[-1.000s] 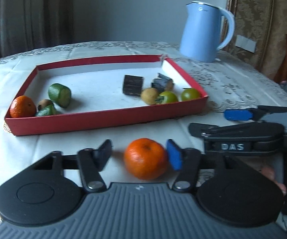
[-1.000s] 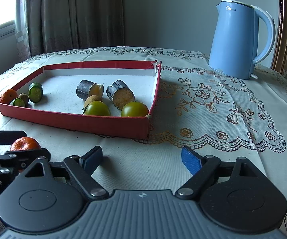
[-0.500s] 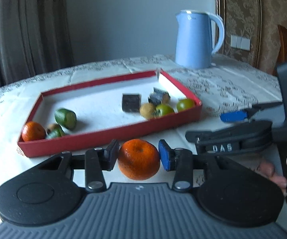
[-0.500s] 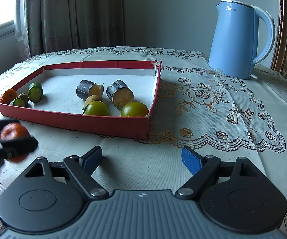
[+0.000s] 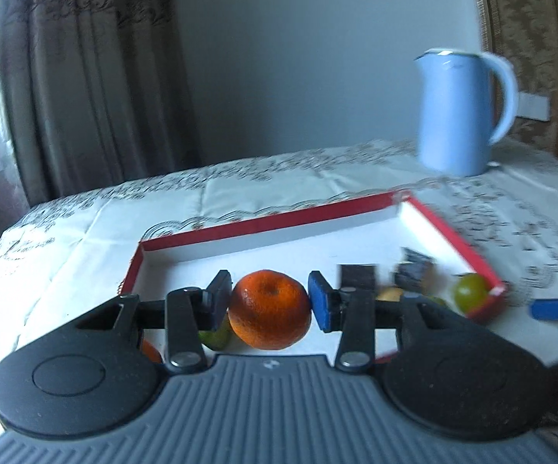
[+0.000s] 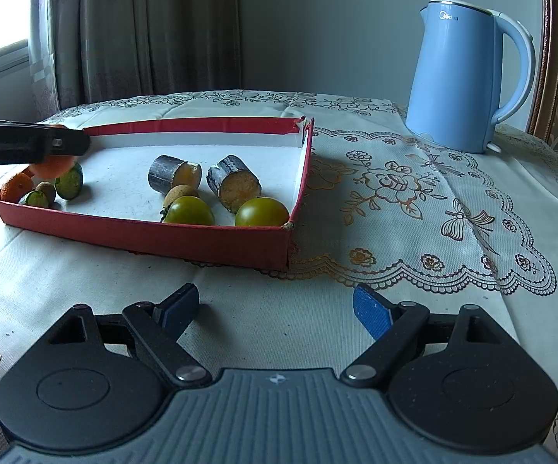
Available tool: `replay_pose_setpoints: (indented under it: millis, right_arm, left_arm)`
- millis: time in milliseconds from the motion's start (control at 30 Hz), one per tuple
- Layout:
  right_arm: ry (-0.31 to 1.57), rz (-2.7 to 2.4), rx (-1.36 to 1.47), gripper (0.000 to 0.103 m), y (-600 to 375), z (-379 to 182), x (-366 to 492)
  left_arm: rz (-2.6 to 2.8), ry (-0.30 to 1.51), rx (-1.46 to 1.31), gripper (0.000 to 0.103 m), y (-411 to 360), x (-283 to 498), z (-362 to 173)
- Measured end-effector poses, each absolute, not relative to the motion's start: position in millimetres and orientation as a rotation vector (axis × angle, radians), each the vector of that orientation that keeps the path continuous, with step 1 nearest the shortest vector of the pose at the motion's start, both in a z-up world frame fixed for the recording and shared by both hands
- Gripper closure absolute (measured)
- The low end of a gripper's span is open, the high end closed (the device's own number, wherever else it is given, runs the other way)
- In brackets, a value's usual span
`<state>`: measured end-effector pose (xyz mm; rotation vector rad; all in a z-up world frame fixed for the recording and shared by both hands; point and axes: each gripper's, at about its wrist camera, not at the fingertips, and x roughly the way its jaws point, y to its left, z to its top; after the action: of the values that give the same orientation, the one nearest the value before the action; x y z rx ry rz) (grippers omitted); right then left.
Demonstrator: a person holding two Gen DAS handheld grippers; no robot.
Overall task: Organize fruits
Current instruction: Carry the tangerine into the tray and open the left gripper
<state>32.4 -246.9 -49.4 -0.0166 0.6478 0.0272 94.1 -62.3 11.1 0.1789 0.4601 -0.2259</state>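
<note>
Though blurry past the left gripper, still easy to see: jaws clamped on the orange, held over the red tray. Half hidden under the pads, green bits and another orange. Right gripper jaws wide apart, empty, short of the tray with two green tomatoes.

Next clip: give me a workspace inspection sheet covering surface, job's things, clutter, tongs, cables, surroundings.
Surface: table with a lace-patterned cloth.
Job's things: red tray holding two green tomatoes, two dark cut pieces, cucumber pieces, an orange; another orange held above the tray's left end.
Clutter: blue kettle behind the tray.
Tongs: left tongs shut on the orange; right tongs open, nothing between them, over the cloth.
Cables: nothing seen.
Surroundings: curtain, grey wall.
</note>
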Motion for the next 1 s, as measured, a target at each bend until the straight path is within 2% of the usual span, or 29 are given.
replay_pose_setpoints:
  millis: [300,933,1000]
  right_arm:
    - [0.650,0.027,-0.013,0.014,-248,-50,33]
    - [0.656,0.031,-0.012,0.011,-247,-52,34]
    - [0.655,0.032,-0.013,0.010,-247,-51,34]
  left_arm:
    - [-0.168,0.527,0.179,0.063,-66,131,-17]
    - [-0.143,0.520,0.186,0.061,-62,114,-14]
    - [-0.138,0.517,0.187,0.054,-61,108,-12]
